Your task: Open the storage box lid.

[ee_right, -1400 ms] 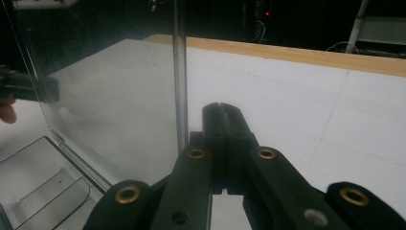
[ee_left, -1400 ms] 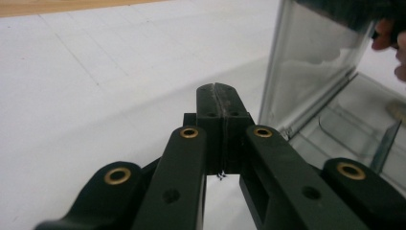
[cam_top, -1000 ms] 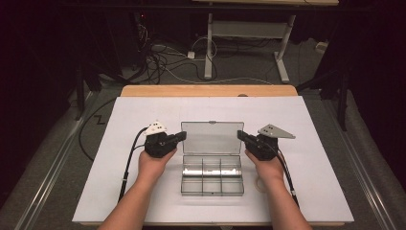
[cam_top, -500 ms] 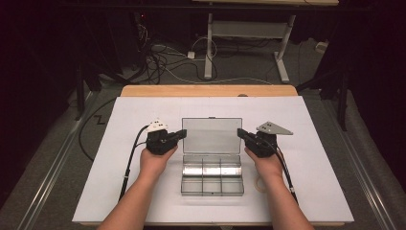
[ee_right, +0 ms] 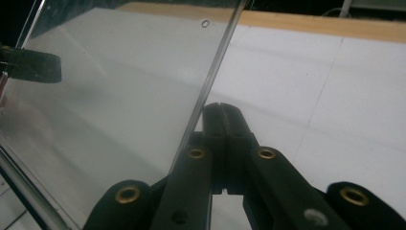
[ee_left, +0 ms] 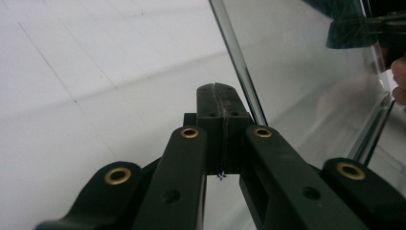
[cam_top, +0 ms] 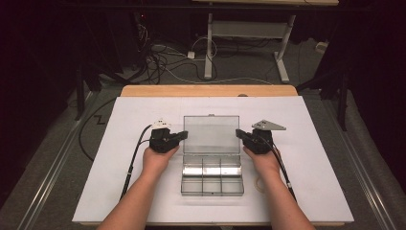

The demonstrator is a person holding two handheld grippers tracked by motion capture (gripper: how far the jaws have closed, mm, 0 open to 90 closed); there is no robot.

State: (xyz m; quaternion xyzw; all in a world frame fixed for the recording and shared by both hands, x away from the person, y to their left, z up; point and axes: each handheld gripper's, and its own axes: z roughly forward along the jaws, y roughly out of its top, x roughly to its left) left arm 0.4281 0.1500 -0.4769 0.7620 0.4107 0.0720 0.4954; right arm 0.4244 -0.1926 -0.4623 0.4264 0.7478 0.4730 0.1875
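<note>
The clear compartment box (cam_top: 212, 167) is set at the middle of the white table cover (cam_top: 119, 191), its open lid (cam_top: 211, 134) raised on the far side and its divided tray lying toward the person. The long axis of the box runs across the table, from one hand to the other, and the lid's two short edges face the grippers — one to each.

The left gripper (cam_top: 182, 135) is seen just beside the lid's left edge, the right gripper (cam_top: 239, 134) just beside its right edge; the two are placed about equally near, so neither hand is favoured. In the left gripper view the jaws are pressed together with nothing between them, and the lid's edge (ee_left: 237, 62) rises just past their tips, to their right. In the right gripper view the jaws are likewise pressed together and empty, with the lid's edge (ee_right: 215, 72) crossing just in front and to the left. Whether either tip is actually touching the plastic cannot be told.

The coming move is judged to turn on that flanking — the lid standing between two closed tips, ready to be pushed down from both ends.

The tray's compartments look empty, though glare is hard to see through. The other gripper is made out only dimly through the lid in each gripper view.
</note>
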